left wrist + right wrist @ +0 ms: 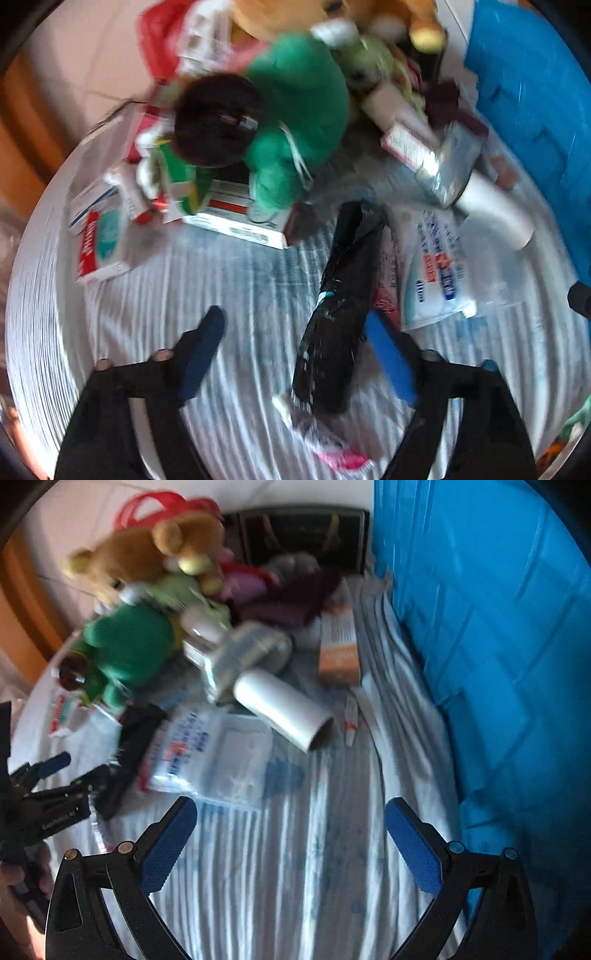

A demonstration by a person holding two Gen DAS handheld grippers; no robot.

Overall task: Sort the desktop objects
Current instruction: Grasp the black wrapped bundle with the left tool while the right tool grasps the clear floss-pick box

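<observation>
A white striped cloth point(280, 867) covers the round tabletop, and a big blue bin point(498, 627) fills the 3 o'clock side of the right wrist view. A heap of plush toys sits toward 11 o'clock — a green plush point(299, 107) in front, a brown teddy bear point(147, 554) behind it. Flat medicine boxes point(229, 214) lie at the heap's foot, toward 9 o'clock in the left wrist view. A white tube point(284, 709) lies on its side near the middle, an orange box point(340, 646) just beyond it at 1 o'clock, a clear plastic packet point(210, 753) just beside it at 8 o'clock.

The black hairbrush point(340, 306) lies on the cloth at the packet's left edge. The left gripper point(295, 354) has its jaws apart with the brush between them — the right pad seems just beside it, blur hides any contact. The right gripper point(291, 842) stands wide apart over bare cloth.
</observation>
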